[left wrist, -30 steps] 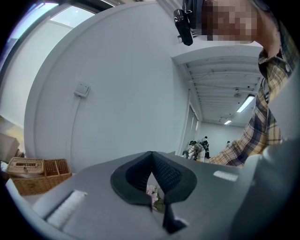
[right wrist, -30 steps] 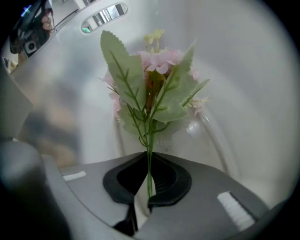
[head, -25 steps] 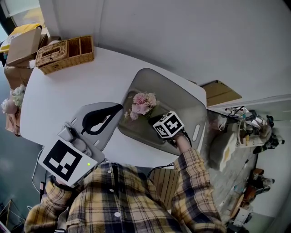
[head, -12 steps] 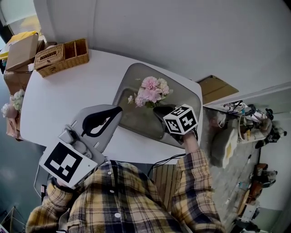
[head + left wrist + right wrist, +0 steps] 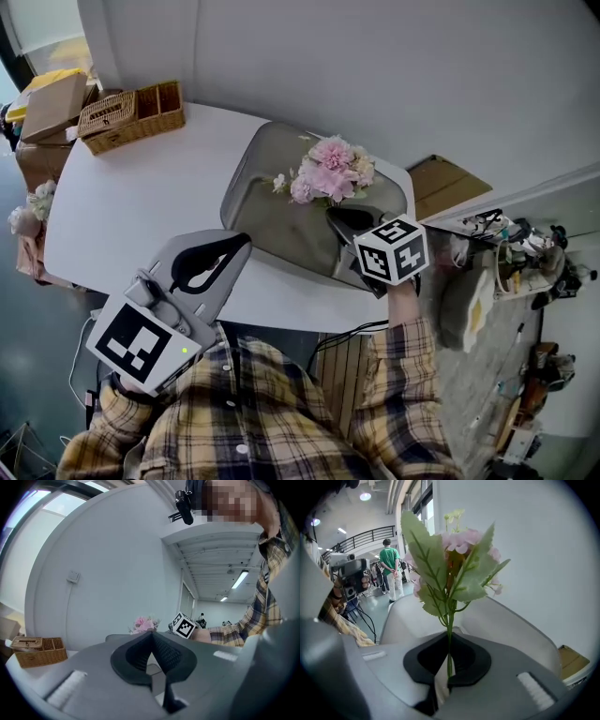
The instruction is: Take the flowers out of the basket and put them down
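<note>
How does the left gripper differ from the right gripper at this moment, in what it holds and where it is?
The right gripper is shut on the stem of the flowers; the left gripper is shut with nothing between its jaws. The right gripper is over the grey basket; the left gripper is over the white table, beside that basket. Both point away from the person.

Basket (image 5: pixel 262 217) looks smooth grey plastic, table (image 5: pixel 122 216) matt white, box (image 5: pixel 114 118) woven wicker
</note>
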Available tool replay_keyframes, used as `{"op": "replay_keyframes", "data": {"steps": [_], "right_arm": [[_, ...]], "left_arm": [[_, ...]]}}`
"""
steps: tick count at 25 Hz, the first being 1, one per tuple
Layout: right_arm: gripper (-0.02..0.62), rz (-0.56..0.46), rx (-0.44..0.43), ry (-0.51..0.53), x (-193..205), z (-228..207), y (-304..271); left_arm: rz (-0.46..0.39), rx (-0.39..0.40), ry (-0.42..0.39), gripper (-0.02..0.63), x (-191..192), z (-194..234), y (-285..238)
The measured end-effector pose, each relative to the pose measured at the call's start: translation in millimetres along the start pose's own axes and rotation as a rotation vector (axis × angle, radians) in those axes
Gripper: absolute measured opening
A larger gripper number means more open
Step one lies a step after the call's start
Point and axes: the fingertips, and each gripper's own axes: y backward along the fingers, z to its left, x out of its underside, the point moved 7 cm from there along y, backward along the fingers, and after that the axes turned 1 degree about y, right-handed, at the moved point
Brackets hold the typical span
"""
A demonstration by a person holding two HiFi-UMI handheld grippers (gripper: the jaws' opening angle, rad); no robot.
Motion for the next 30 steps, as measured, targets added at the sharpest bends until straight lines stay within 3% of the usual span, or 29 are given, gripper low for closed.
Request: {"op": "replay_keyframes", "data": {"steps": [13,30], "right_arm": [[0.011,-0.144,0.006,0.053,-31.5,15.9,52.7],[0.012,-0.296,0.064,0.081,-143.9,72.0,41.8]], "left_arm": [[-0.019,-0.052,0.005,0.014,-10.4,-33.2,18.5],[0.002,-0.032,0.004,0.014,-22.0,43.1,71.7]]}}
